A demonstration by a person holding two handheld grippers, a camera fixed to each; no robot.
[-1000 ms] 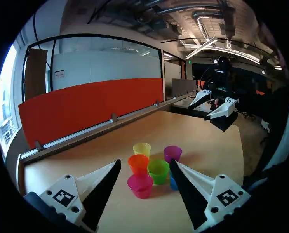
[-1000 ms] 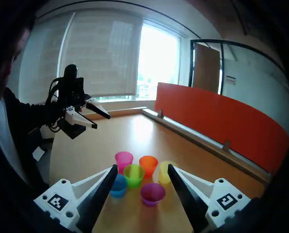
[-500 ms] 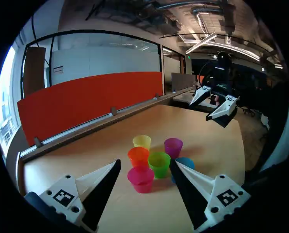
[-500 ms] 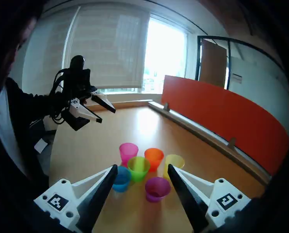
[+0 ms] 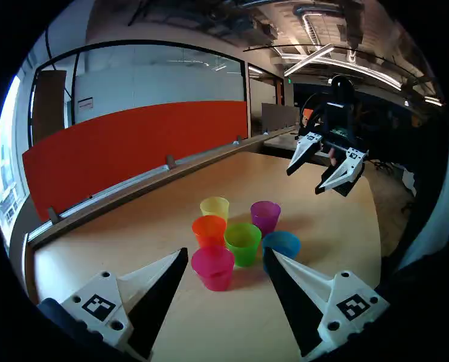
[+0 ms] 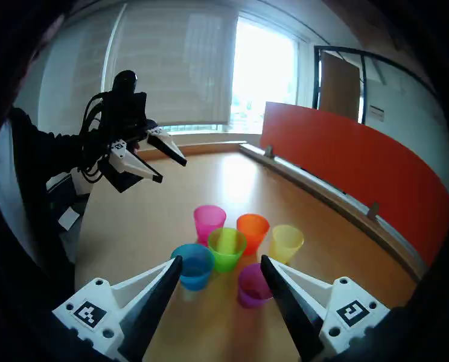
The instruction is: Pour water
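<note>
From the left gripper view, the left tool [image 5: 224, 252] hangs low over the pale wooden tabletop [image 5: 164, 217] with its two fingers spread wide and nothing between them. Just ahead stands a tight huddle of six small plastic cups. The green translucent cup [image 5: 242, 241] is in the middle. Round it are the pink cup [image 5: 213, 267] at 7 o'clock, the orange cup [image 5: 209, 229] at 10, the yellow cup [image 5: 215, 207] at 11, the purple cup [image 5: 265, 215] at 1 and the blue cup [image 5: 280, 243] at 3. Several look to be touching their neighbours. Beyond them, at 1 o'clock, the right tool [image 5: 303, 181] hovers well above the wood, also spread and empty.

From the right gripper view the huddle sits the other way round. Blue and purple are nearest, just beyond the right tool's parted fingertips, and pink, orange and yellow are behind. The left tool floats at 10 o'clock, held out from a dark sleeve [image 6: 37, 169].

I cannot tell whether any cup holds water.

The worry, to my eye, is the crowding. A finger slid in beside one cup could nudge the next and tip these light cups over. Too hard a pinch might also buckle a thin wall and slop out anything inside. With both tools facing the same cluster from opposite sides, they could clash.
</note>
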